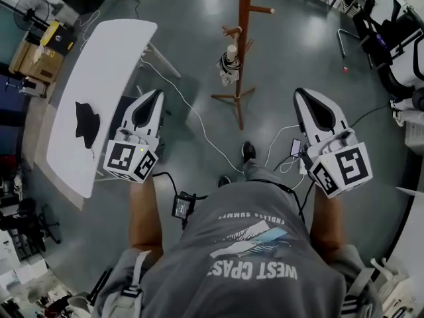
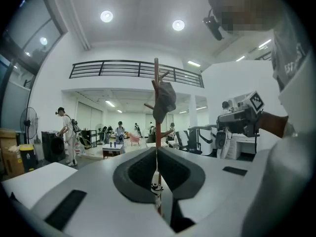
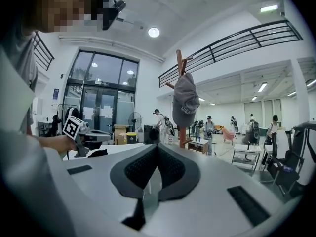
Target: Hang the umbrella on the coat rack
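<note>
The brown wooden coat rack (image 1: pixel 244 18) stands on the grey floor ahead of me. A small folded umbrella (image 1: pixel 229 62) with a pale handle hangs at one of its lower pegs. My left gripper (image 1: pixel 158 93) is shut and holds nothing; it is raised short of the rack. My right gripper (image 1: pixel 299 93) is level with it, jaws together and empty. In the left gripper view the rack (image 2: pixel 156 83) with a grey cap (image 2: pixel 165 100) lines up above the shut jaws (image 2: pixel 157 148), and the umbrella (image 2: pixel 156 187) shows in the slit below them. The right gripper view shows the rack (image 3: pixel 180 65) and cap (image 3: pixel 186 101) beyond its jaws (image 3: pixel 157 146).
A long white table (image 1: pixel 99 71) stands at the left with a black item (image 1: pixel 85 122) on it. White cables (image 1: pixel 199 126) trail across the floor near the rack's feet. Boxes (image 1: pixel 30 55) and a fan (image 1: pixel 30 8) sit far left, chairs (image 1: pixel 391 38) far right. People stand in the background.
</note>
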Demonstrator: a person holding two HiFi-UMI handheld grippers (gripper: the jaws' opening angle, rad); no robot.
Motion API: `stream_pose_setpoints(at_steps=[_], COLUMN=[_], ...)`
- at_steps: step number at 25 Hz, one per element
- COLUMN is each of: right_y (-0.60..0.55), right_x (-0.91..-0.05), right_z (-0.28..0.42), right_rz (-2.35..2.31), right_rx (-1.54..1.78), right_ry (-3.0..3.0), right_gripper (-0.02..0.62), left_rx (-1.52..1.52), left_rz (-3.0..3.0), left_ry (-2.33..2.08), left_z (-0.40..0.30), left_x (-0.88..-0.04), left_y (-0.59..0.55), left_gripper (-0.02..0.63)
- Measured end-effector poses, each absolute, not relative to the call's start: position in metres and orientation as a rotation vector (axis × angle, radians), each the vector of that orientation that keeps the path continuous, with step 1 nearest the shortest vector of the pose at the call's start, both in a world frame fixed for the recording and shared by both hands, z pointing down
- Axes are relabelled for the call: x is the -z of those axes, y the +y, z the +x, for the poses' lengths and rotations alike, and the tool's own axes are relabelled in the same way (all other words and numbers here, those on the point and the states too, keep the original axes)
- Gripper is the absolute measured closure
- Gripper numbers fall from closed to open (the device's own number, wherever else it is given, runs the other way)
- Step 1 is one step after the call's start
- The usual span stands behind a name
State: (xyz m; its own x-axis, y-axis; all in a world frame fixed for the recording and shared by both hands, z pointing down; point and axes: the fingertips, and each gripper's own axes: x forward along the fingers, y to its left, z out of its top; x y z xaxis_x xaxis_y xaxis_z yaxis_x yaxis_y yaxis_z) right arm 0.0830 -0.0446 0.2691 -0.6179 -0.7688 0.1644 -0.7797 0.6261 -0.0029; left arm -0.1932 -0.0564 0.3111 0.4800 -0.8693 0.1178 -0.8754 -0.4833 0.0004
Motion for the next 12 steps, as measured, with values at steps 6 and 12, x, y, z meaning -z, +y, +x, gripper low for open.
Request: stream_pose_setpoints(at_steps=[6,12], right_y=[-0.024,-0.006], right_x=[-0.257,-0.251], right_z=[0.08,0.073], right_rz=[1.308,1.314], right_rx=[-0.083,-0.062], right_ry=[-2.711,-2.724], right_gripper=[0.569,0.569], left_rx=[-0.105,-0.122], left_rz=[2.722,2.752], left_ry=[-1.653,-1.836], left_z=[-0.206,-0.23], left_x=[-0.263,-0.241], left_y=[-0.017,0.006], left_gripper=[0.581,0.583])
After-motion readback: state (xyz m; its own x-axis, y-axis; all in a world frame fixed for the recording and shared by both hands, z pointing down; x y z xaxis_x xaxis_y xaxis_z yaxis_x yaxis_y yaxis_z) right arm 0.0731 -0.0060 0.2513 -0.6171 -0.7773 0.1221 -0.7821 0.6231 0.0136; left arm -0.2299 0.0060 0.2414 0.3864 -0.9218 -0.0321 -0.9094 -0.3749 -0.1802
